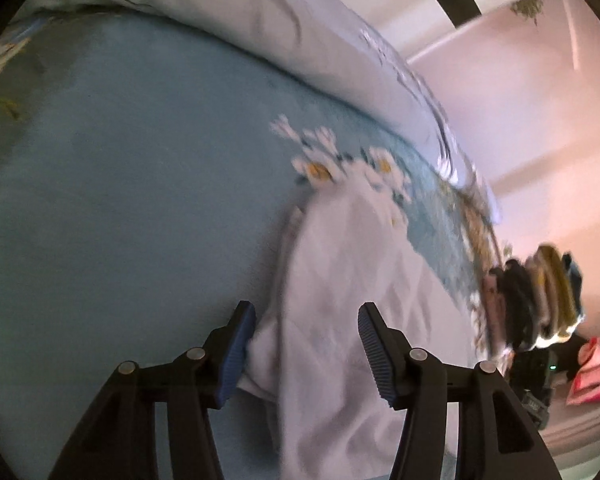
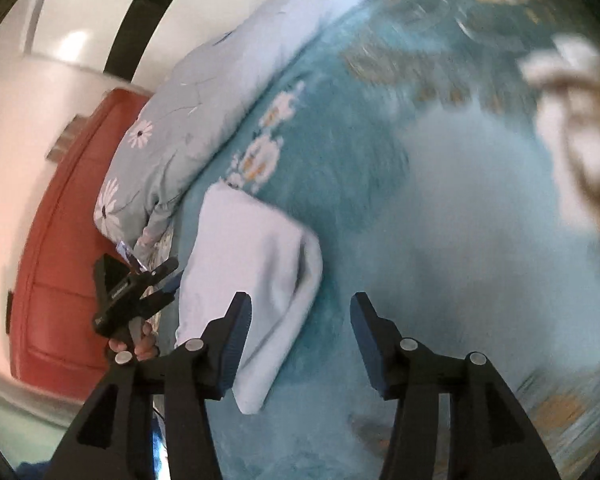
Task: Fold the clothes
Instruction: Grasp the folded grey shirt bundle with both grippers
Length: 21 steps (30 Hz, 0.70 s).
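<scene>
A pale white garment (image 1: 340, 300) lies folded on the teal flowered bedspread (image 1: 120, 180). My left gripper (image 1: 306, 352) is open, its jaws standing either side of the garment's near edge, the left pad touching the cloth. In the right wrist view the same garment (image 2: 256, 264) lies as a folded rectangle. My right gripper (image 2: 298, 340) is open just right of its near corner, over the bedspread (image 2: 440, 220). The left gripper (image 2: 140, 288) shows at the garment's left edge, held by a hand.
A light blue flowered quilt (image 1: 280, 32) is piled along the far side of the bed, also in the right wrist view (image 2: 188, 112). A stack of folded clothes (image 1: 536, 300) sits at the bed's right end. A red door (image 2: 68, 240) stands beyond the bed.
</scene>
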Each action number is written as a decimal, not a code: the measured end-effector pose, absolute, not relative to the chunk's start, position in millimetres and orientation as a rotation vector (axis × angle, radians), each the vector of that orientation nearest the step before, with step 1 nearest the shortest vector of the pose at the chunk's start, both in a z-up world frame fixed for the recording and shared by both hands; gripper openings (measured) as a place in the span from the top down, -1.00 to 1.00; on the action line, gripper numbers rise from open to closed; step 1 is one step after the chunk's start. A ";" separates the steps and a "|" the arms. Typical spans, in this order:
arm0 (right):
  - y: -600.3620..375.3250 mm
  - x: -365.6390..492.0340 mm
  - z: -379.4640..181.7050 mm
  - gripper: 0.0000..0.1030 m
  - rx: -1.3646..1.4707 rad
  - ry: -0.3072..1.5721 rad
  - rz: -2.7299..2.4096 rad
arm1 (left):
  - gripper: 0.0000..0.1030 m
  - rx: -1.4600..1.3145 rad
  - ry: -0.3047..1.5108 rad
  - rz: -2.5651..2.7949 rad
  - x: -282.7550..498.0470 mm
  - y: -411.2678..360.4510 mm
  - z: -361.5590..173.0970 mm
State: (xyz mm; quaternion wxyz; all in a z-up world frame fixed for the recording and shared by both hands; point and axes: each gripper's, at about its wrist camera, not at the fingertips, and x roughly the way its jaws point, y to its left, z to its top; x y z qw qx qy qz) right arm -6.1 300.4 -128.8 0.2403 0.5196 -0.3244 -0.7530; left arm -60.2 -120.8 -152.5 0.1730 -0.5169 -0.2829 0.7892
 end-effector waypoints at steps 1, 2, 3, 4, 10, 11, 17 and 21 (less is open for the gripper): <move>294.6 -0.4 -130.5 -0.03 1.408 -0.920 -2.062 | -0.16 -1.468 -0.771 2.251 -58.6 -116.4 -151.5; 287.5 3.1 -131.3 -0.03 1.400 -0.945 -2.055 | -0.18 -1.470 -0.740 2.263 -57.1 -111.9 -150.5; 280.0 6.0 -132.8 -0.03 1.392 -0.970 -2.047 | -0.18 -1.466 -0.736 2.260 -55.2 -111.1 -149.8; 272.5 8.8 -134.4 -0.03 1.384 -0.996 -2.039 | -0.20 -1.462 -0.735 2.256 -53.3 -110.5 -149.1; 239.2 16.8 -139.7 -0.08 1.342 -1.098 -2.048 | -0.21 -1.447 -0.801 2.240 -50.5 -115.7 -151.5; 237.3 17.4 -139.1 -0.08 1.336 -1.108 -2.057 | -0.21 -1.445 -0.812 2.240 -50.6 -115.7 -151.5; 243.9 9.4 -135.0 0.83 1.309 -1.134 -2.045 | -0.21 -1.439 -0.828 2.232 -45.2 -111.4 -148.7; 265.0 -1.2 -115.2 0.88 1.293 -1.066 -2.025 | -0.21 -1.402 -0.825 2.198 -31.0 -105.8 -135.4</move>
